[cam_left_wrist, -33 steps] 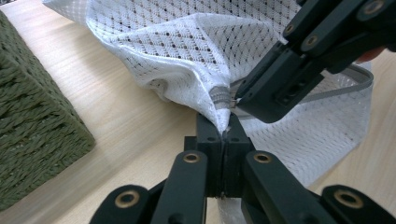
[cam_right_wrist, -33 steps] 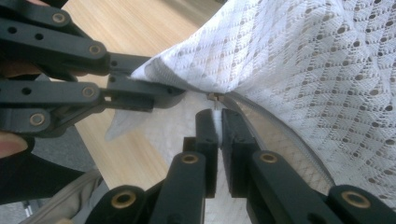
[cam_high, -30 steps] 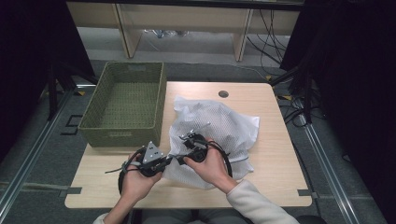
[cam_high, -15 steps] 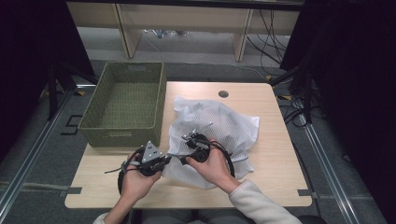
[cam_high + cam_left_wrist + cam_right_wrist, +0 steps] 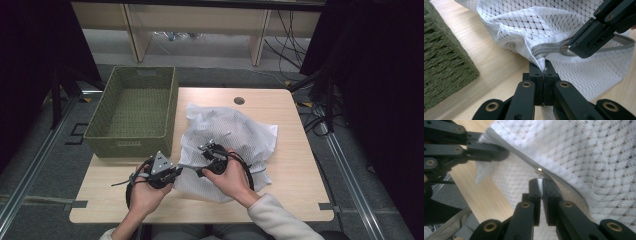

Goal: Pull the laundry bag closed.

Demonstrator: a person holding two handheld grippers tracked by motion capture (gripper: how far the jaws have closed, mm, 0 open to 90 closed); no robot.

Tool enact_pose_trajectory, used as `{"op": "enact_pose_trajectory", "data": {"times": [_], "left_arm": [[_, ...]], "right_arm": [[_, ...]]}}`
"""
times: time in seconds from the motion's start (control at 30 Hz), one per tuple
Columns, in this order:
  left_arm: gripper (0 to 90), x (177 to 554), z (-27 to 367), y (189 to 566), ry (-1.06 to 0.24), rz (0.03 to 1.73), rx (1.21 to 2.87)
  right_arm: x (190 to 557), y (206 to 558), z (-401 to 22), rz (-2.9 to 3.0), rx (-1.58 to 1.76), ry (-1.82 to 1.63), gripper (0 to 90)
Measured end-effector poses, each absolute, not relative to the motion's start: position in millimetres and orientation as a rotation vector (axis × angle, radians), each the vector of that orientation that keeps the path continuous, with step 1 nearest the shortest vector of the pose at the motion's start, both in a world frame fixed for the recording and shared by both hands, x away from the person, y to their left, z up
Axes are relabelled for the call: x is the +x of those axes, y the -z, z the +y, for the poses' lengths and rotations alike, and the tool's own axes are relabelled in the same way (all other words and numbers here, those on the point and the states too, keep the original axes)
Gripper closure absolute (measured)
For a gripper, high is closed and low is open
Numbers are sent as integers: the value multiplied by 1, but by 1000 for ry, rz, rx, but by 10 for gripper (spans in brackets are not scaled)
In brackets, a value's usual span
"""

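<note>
At the frame's left, a woven olive basket (image 5: 132, 117) sits empty. Lower centre, the left gripper (image 5: 176, 171) pinches the white mesh laundry bag (image 5: 235, 137)'s corner; the right gripper (image 5: 205, 170) clamps its zipper pull (image 5: 539, 171).

The mesh bag (image 5: 554, 27) is showing as thin white cloth, an open net of small diamond holes, soft, matt and creasing. Its zipper tape (image 5: 549, 50) is looking like smooth grey woven fabric, with a small shiny metal pull (image 5: 539, 170). At nine o'clock from the bag, the basket (image 5: 135, 112) is appearing as coarse olive-green woven fibre, rough and dull. The table (image 5: 295, 170) is showing pale wood grain with a smooth, faintly satin finish. The left gripper (image 5: 543, 71) and right gripper (image 5: 540, 187) are looking like matt black plastic with brassy metal rivets.
</note>
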State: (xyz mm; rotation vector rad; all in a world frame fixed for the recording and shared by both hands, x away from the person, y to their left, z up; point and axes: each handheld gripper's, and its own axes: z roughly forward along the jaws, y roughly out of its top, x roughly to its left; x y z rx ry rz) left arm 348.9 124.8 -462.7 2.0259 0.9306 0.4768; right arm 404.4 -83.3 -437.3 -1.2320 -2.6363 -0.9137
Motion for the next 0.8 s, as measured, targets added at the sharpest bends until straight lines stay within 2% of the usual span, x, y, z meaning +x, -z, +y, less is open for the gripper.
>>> {"op": "enact_pose_trajectory", "data": {"times": [0.2, 0.8], "left_arm": [[887, 348, 124, 464, -471, 951, 1985], [887, 349, 128, 465, -478, 959, 2012]], "right_arm": [[404, 436, -86, -2633, -1234, 915, 871], [402, 438, -89, -2638, -1243, 918, 871]]}}
